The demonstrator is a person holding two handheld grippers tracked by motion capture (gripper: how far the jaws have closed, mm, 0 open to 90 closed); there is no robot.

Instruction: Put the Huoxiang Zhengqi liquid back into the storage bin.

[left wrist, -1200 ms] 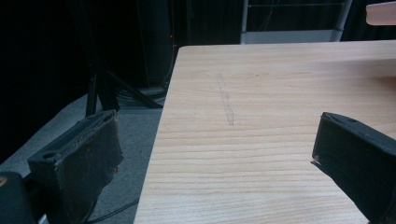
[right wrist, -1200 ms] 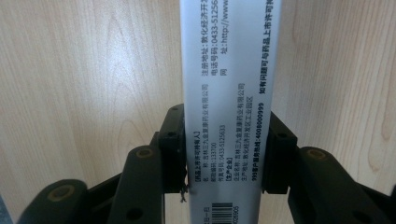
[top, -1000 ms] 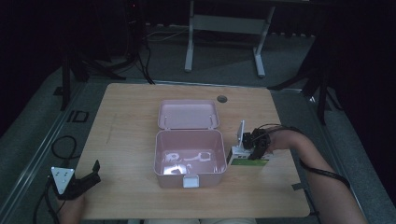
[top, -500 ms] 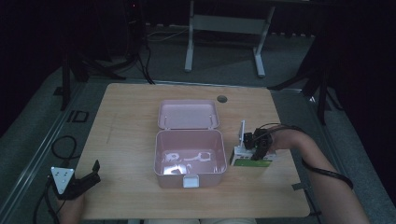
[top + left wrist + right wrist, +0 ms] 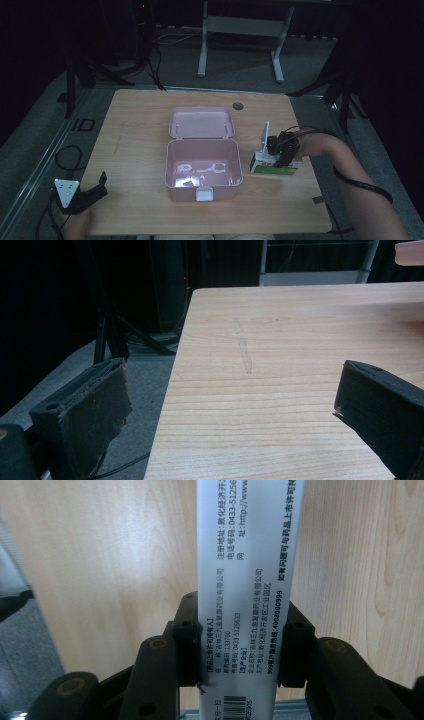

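Little has moved since a second ago: right gripper point(image 5: 280, 152) and carton point(image 5: 274, 165) sit slightly nearer the table's point(image 5: 140, 125) right edge. High view: open pink box point(image 5: 202, 167), lid back, mid-table; carton lies flat just right of it, right gripper on it. Left gripper point(image 5: 92, 192) at front-left corner. Left gripper view: jaws spread wide, nothing between (wood below). Right gripper view: jaws pinch the carton point(image 5: 245, 610) by its sides, white printed face up.

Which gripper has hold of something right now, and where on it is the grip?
The right gripper clamps the white-and-green carton across its narrow sides near the barcode end. The left gripper is open, holding nothing.
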